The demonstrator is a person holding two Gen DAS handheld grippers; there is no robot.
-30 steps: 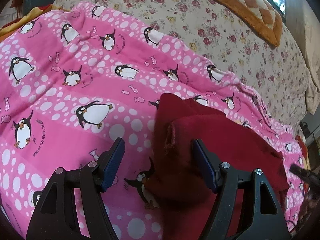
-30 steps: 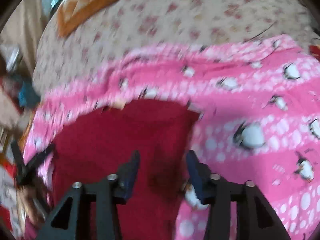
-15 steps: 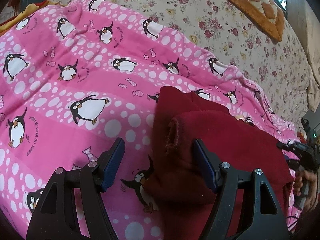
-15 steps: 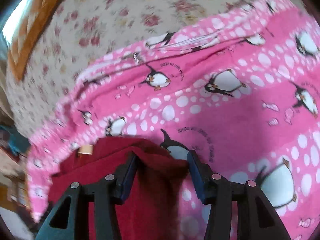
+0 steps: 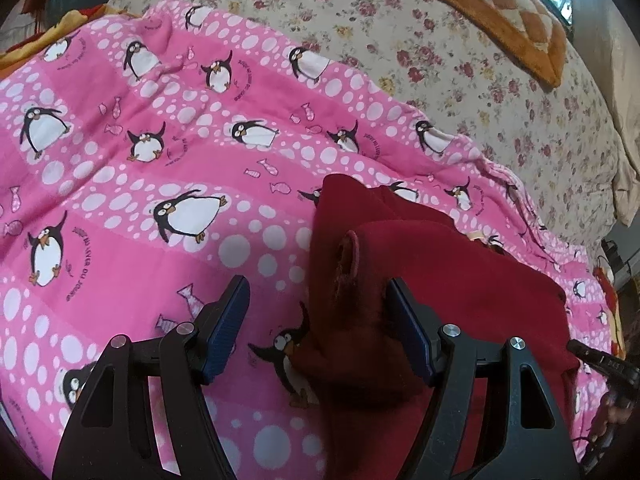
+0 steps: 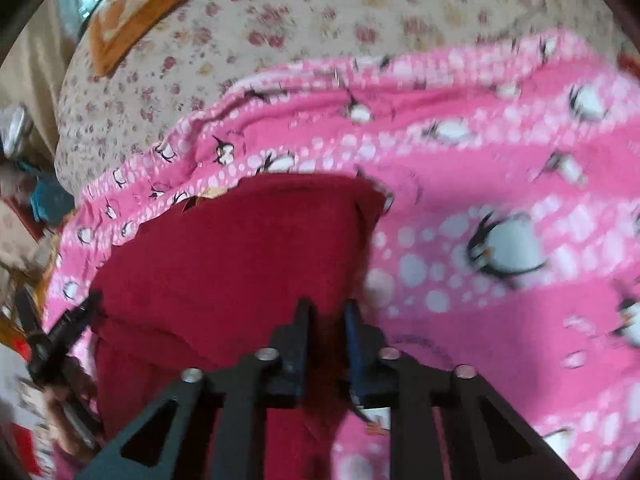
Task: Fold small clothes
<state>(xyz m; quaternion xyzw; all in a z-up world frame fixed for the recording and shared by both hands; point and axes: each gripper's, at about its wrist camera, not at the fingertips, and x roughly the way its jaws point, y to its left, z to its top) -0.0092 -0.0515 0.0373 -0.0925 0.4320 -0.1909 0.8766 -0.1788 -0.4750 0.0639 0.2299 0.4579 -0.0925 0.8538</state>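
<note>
Left gripper [image 5: 316, 320]: jaws wide, straddling a raised fold of the red garment [image 5: 432, 264]. Right gripper [image 6: 326, 320]: jaws narrow, pinching the garment's edge. Garment lay on the penguin blanket [image 5: 160, 184]. Step judged: mid-fold; next, carry the pinched edge across.

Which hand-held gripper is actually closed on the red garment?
The right hand-held gripper: its jaws are pinched nearly together on the red garment. The left hand-held gripper is wide open, the cloth merely lying between its fingers.
</note>
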